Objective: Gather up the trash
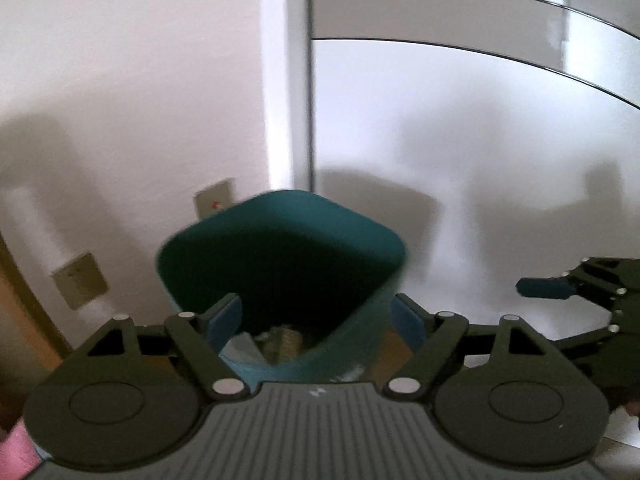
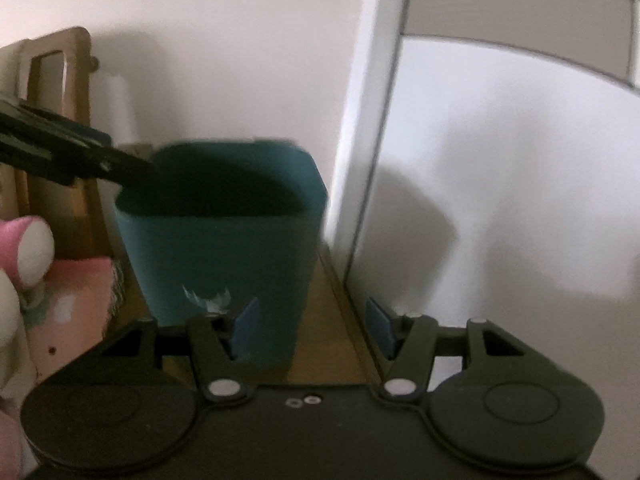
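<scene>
The teal bin [image 1: 280, 276] sits directly ahead of the left gripper [image 1: 316, 320], whose spread jaws straddle its near wall without pinching; the right gripper [image 2: 312, 324] is likewise spread and empty. The bin looks like light, stiff plastic, probably slippery; its rim seems the best hold.

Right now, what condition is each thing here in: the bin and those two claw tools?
Bin: upright on the wooden surface, no lid, some scraps at the bottom.
Left gripper: open, empty, one finger over the bin's mouth, the other outside its wall.
Right gripper: open, holding nothing, low beside the bin.
Scraps: lying loose inside the bin, too blurred to identify.
</scene>
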### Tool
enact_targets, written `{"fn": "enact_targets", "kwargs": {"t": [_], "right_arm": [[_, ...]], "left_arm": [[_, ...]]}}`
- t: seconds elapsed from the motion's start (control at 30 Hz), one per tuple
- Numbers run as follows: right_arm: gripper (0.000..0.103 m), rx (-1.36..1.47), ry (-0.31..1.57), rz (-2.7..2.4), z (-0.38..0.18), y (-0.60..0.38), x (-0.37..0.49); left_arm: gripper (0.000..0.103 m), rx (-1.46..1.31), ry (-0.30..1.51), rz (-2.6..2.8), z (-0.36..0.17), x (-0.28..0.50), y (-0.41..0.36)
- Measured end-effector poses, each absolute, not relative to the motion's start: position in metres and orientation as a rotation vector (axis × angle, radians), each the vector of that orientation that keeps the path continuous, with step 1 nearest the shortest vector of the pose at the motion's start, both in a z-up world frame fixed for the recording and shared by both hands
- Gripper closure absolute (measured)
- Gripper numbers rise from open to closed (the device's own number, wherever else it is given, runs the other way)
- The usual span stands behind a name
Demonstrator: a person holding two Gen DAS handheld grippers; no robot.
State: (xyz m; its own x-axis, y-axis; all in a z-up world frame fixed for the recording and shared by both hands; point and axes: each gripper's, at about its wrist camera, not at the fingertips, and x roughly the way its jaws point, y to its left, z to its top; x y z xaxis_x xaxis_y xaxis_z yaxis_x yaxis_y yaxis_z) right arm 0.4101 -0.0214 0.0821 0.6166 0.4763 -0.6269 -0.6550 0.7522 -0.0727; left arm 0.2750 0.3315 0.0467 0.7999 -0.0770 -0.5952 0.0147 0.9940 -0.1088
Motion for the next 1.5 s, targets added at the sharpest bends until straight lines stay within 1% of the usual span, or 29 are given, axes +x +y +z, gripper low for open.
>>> {"fn": "enact_targets", "kwargs": {"t": [0.13, 0.3, 0.33, 0.37, 0.4, 0.43, 0.57, 0.73, 1.0, 1.17, 1.33, 1.5], "right_arm": [[0.044, -0.293, 0.677, 0.644, 0.060, -0.055, 0.394], [0.044, -0.254, 0.754, 0.610, 0.014, -0.091, 0.385], [0.044, -0.247, 0.770, 0.603, 0.003, -0.098, 0.384], [0.044, -0.241, 0.789, 0.600, -0.008, -0.106, 0.382], [0.044, -0.238, 0.807, 0.595, -0.020, -0.113, 0.381], [0.044, -0.236, 0.831, 0.585, -0.034, -0.120, 0.380], [0.044, -0.207, 0.921, 0.573, -0.089, -0.144, 0.381], [0.044, -0.177, 1.063, 0.585, -0.183, -0.166, 0.371], [0.044, -0.168, 1.228, 0.586, -0.315, -0.178, 0.356], [0.044, -0.209, 1.344, 0.620, -0.397, -0.178, 0.332], [0.044, -0.222, 1.483, 0.658, -0.471, -0.170, 0.298], [0.044, -0.299, 1.557, 0.701, -0.527, -0.149, 0.269]], "left_arm": [[0.021, -0.140, 0.649, -0.088, 0.031, 0.267, 0.314], [0.021, -0.149, 0.658, -0.120, -0.001, 0.269, 0.284], [0.018, -0.150, 0.655, -0.122, -0.010, 0.269, 0.279], [0.013, -0.150, 0.652, -0.125, -0.021, 0.271, 0.272], [0.000, -0.142, 0.650, -0.131, -0.032, 0.273, 0.265], [0.000, -0.133, 0.642, -0.138, -0.045, 0.274, 0.258], [0.000, -0.120, 0.714, -0.178, -0.106, 0.289, 0.226], [0.000, -0.037, 0.824, -0.243, -0.194, 0.309, 0.171], [0.000, -0.049, 1.034, -0.210, -0.367, 0.354, 0.110], [0.000, -0.040, 1.181, -0.187, -0.460, 0.358, 0.090], [0.000, -0.035, 1.282, -0.185, -0.531, 0.363, 0.074], [0.000, -0.045, 1.370, -0.161, -0.592, 0.370, 0.064]]}}
